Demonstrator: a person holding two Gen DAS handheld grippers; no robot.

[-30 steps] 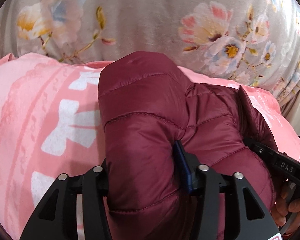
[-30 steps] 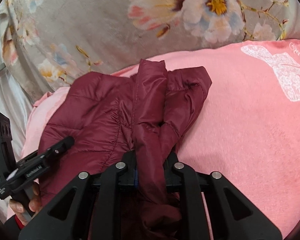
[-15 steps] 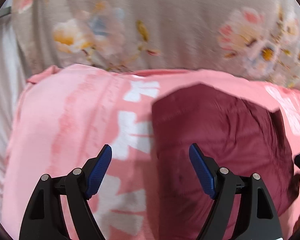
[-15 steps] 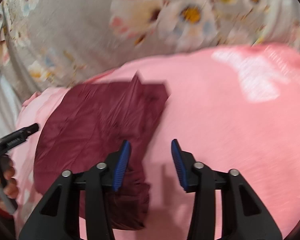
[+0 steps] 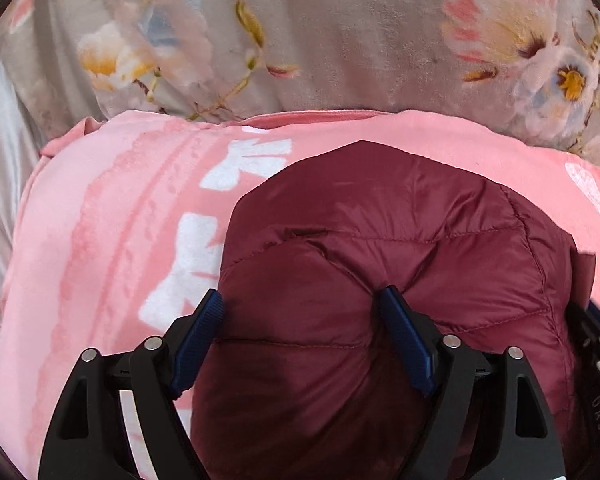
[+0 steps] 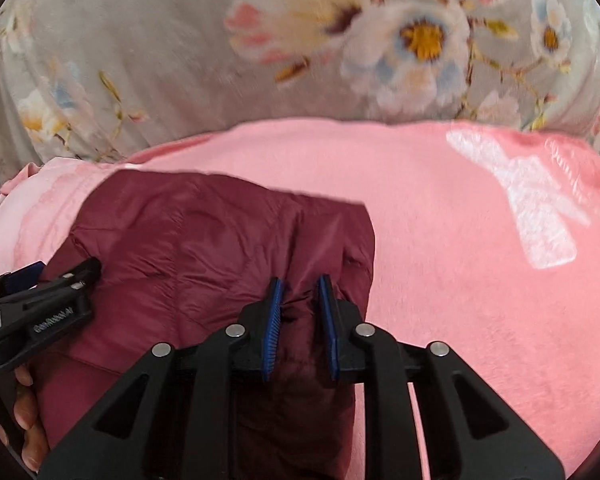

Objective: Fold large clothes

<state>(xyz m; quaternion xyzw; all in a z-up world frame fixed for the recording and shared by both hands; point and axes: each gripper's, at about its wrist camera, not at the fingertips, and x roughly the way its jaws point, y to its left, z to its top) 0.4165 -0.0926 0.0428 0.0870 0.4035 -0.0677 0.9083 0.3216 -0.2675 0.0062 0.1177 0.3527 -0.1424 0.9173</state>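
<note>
A folded maroon puffer jacket (image 5: 380, 220) lies on a pink blanket (image 5: 120, 220). My left gripper (image 5: 300, 294) has its jaws wide and still opening, straddling the jacket's puffy left part; its blue pads (image 5: 404, 340) rest against the fabric without pinching it. In the right wrist view, the jacket (image 6: 200, 232) lies left of centre. My right gripper (image 6: 300, 280) is closing, its narrow blue pads (image 6: 274, 320) pinching a raised fold at the jacket's right edge. The left gripper (image 6: 40, 300) shows at the jacket's left side.
A grey floral quilt (image 5: 340, 40) rises behind the pink blanket (image 6: 460, 260), which has white bow prints (image 6: 532, 208). Pale satin fabric (image 5: 0, 160) lies at the far left. A person's hand (image 6: 24, 408) holds the left gripper's handle. The right gripper's body (image 5: 596, 340) shows at the right edge.
Both grippers let go of the jacket and drew back open; it dropped flat. Now both are down on it again, the left straddling it wide, the right narrowed onto a fold.
</note>
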